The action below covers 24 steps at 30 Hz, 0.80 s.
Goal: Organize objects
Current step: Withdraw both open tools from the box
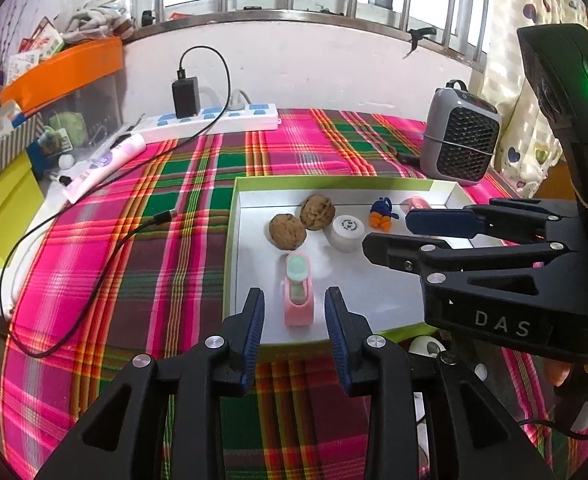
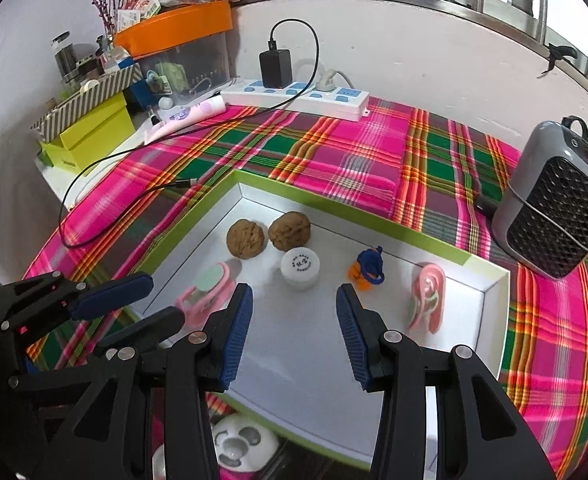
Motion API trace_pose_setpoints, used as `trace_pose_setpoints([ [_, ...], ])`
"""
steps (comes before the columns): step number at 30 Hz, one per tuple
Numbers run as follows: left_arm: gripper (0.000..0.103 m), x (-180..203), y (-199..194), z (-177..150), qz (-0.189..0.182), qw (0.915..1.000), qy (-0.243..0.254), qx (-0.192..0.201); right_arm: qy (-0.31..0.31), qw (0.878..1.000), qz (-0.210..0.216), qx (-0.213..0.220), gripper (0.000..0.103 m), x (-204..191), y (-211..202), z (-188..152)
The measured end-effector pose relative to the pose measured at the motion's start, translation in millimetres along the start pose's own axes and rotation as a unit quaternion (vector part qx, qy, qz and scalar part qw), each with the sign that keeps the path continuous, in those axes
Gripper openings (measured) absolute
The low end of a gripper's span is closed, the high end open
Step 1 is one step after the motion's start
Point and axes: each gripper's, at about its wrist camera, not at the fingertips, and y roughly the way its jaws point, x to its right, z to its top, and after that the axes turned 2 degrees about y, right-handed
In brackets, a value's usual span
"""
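A green-edged white tray (image 1: 229, 240) (image 2: 414, 236) lies on the plaid cloth. In it lie two walnuts (image 1: 287, 231) (image 2: 245, 238), a white round cap (image 1: 346, 232) (image 2: 300, 269), a small blue-and-orange toy (image 1: 382, 214) (image 2: 368, 268) and two pink-and-green clips, one near the left (image 1: 298, 292) (image 2: 207, 290) and one near the right (image 2: 428, 298). My left gripper (image 1: 294, 340) is open, just before the left clip. My right gripper (image 2: 294, 332) is open and empty over the tray; it also shows in the left wrist view (image 1: 386, 232).
A grey heater (image 1: 460, 136) (image 2: 558, 204) stands at the right. A power strip (image 2: 294, 94) with a black charger and its cable (image 2: 93, 168) lies at the back. Boxes (image 2: 89, 136) stack at the left. A white round object (image 2: 241, 444) lies before the tray.
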Motion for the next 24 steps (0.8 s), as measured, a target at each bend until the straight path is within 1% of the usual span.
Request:
trace_pose_setpoints([
  [7, 0.03, 2.3, -8.2, -4.7, 0.0, 1.0, 0.003, 0.003, 0.013, 1.0, -0.001, 0.009, 0.045, -1.1, -11.4, -9.1],
  [17, 0.03, 7.6, -22.3, -13.7, -0.002, 0.9999, 0.007, 0.008, 0.032, 0.999, -0.023, 0.037, 0.045, 0.5, -39.9, -29.7],
  [24, 0.03, 7.8, -32.7, -22.6, -0.013, 0.9999, 0.003, 0.011, 0.046, 0.997, -0.039, 0.053, 0.045, 2.4, -58.3, -45.8],
])
